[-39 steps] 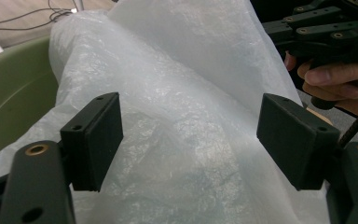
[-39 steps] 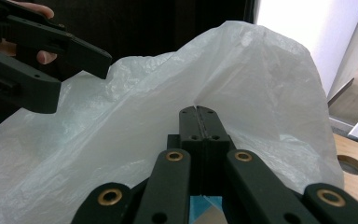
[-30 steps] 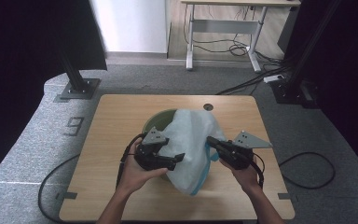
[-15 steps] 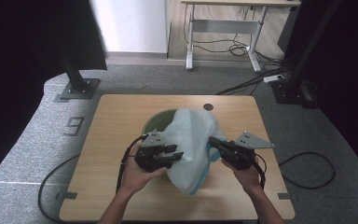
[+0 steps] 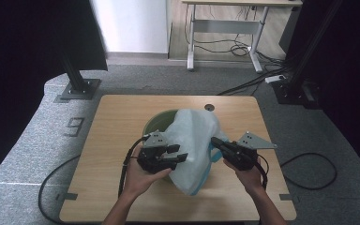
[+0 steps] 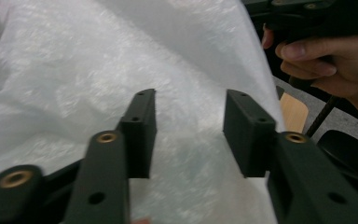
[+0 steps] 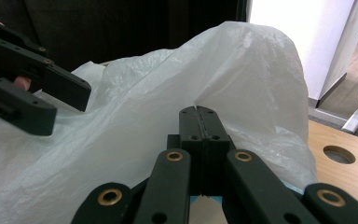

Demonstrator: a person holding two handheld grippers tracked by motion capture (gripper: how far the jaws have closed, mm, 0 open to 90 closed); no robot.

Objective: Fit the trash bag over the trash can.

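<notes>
Left gripper [image 5: 177, 155]: we are holding it at the left flank of the white plastic bag [image 5: 194, 143], with its jaws standing wide apart. In the left gripper view the same gripper [image 6: 189, 135] is showing a clear gap between its two black pads, and the bag film [image 6: 121, 60] is lying behind that gap; we cannot tell whether either pad is touching the film. Our left hand [image 5: 140, 176] is wrapping the gripper body from below, and a black cable [image 5: 124, 164] is trailing from it toward the near table edge.

Moving rightward, the bag is rising as a crumpled mound near the middle of the wooden table [image 5: 117, 122]. It is sitting over a green bin [image 5: 157, 121], whose rim is showing at the bag's far left side. A blue strip [image 5: 209, 159] is showing along the bag's right lower edge.

Further right, we are holding the right gripper [image 5: 214, 140] against the bag's right flank. In the right gripper view this gripper [image 7: 199, 112] is keeping its jaws pressed together, pinching a fold of the bag [image 7: 242, 60] at their tips. Our right hand [image 5: 248, 176] is gripping its body, and the grey three-cornered plate [image 5: 254, 140] is sitting on top. A round hole [image 5: 209, 107] in the table is lying beyond the bag.
</notes>
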